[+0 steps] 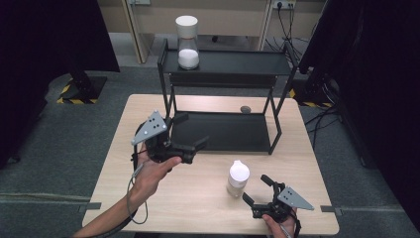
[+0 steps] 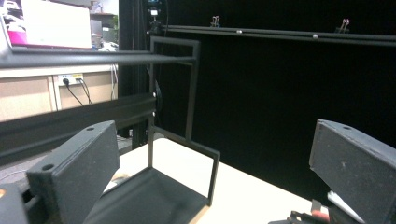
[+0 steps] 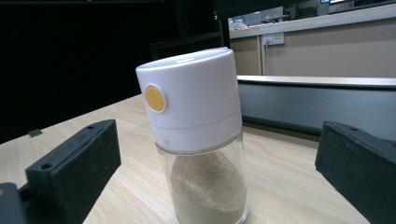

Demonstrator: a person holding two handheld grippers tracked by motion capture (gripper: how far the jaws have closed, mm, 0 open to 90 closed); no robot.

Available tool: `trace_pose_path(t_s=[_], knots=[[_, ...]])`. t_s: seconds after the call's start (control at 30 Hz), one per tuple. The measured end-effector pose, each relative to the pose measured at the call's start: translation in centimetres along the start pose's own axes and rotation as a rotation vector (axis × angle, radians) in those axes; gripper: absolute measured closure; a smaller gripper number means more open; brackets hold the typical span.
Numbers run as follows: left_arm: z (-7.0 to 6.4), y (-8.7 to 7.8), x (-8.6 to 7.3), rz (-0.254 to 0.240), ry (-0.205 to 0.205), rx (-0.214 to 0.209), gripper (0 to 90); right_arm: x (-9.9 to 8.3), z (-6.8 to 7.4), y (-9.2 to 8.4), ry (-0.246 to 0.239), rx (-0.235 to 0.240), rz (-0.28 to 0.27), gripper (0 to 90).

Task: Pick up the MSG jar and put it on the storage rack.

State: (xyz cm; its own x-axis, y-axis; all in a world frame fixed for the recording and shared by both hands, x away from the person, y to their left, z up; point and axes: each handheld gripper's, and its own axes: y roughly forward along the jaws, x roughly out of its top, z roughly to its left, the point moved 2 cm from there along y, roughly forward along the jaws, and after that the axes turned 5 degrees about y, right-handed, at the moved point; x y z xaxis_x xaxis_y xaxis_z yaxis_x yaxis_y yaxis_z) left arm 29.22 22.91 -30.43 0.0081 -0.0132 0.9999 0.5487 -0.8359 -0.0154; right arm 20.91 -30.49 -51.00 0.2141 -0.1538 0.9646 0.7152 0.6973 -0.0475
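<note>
currently right gripper [image 1: 256, 190] jaws wide open, just beside upright seasoning jar [image 1: 238, 178] standing on table [image 1: 198, 198]; left gripper [image 1: 190, 133] jaws open, empty, raised by black rack [image 1: 223, 131]

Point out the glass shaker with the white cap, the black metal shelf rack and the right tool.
Glass shaker with white cap [image 3: 194, 98], right gripper view, cap.
Black metal shelf rack [image 1: 225, 131], high view, lower tray.
Right tool [image 1: 257, 191], high view, between fingertips.

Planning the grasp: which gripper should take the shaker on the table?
Right. The right gripper sits open beside the shaker, which stands upright between its jaws in its own view. The left gripper is open, up by the black rack.
</note>
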Motion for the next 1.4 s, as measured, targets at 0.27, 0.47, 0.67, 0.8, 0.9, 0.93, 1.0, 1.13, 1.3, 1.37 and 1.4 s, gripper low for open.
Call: trace_pose_path(t_s=[0.27,0.47,0.67,0.8,0.9,0.93,1.0,1.13,1.3,1.37,1.4], knots=[[-0.2,-0.4,-3.5,0.019,-0.032,-0.030,0.9,0.0,0.0,0.1,-0.004,0.002,0.002,0.4],[-0.8,-0.6,-5.5,0.026,-0.020,-0.029,0.9,0.0,0.0,0.0,-0.004,0.002,0.002,0.4],[-1.8,-0.7,-7.2,0.030,0.007,-0.030,0.9,0.0,0.0,0.0,-0.005,0.000,0.001,0.4],[-2.2,-0.7,-8.2,0.043,0.010,-0.047,1.1,0.0,0.0,0.0,-0.006,0.001,0.001,0.4],[-2.1,-0.7,-8.9,0.036,-0.008,-0.061,0.7,0.0,0.1,0.0,-0.007,0.001,0.001,0.4],[-2.1,-0.7,-9.2,0.029,-0.014,-0.064,0.5,0.0,0.1,0.0,-0.007,0.001,0.001,0.4],[-2.1,-0.8,-9.6,0.019,-0.023,-0.066,0.5,0.0,0.1,0.0,-0.008,0.001,0.001,0.4],[-2.1,-1.0,-10.4,0.007,-0.026,-0.059,0.3,0.0,0.0,0.0,-0.007,0.002,0.001,0.4],[-2.0,-1.1,-11.3,0.012,-0.036,-0.068,0.2,0.0,0.1,0.1,-0.009,0.001,0.003,0.4],[-2.1,-1.2,-11.7,0.016,-0.036,-0.070,0.2,0.0,0.1,0.0,-0.010,0.001,0.002,0.4],[-2.1,-1.2,-11.8,0.017,-0.035,-0.072,0.2,0.0,0.1,0.0,-0.010,0.001,0.002,0.4]])
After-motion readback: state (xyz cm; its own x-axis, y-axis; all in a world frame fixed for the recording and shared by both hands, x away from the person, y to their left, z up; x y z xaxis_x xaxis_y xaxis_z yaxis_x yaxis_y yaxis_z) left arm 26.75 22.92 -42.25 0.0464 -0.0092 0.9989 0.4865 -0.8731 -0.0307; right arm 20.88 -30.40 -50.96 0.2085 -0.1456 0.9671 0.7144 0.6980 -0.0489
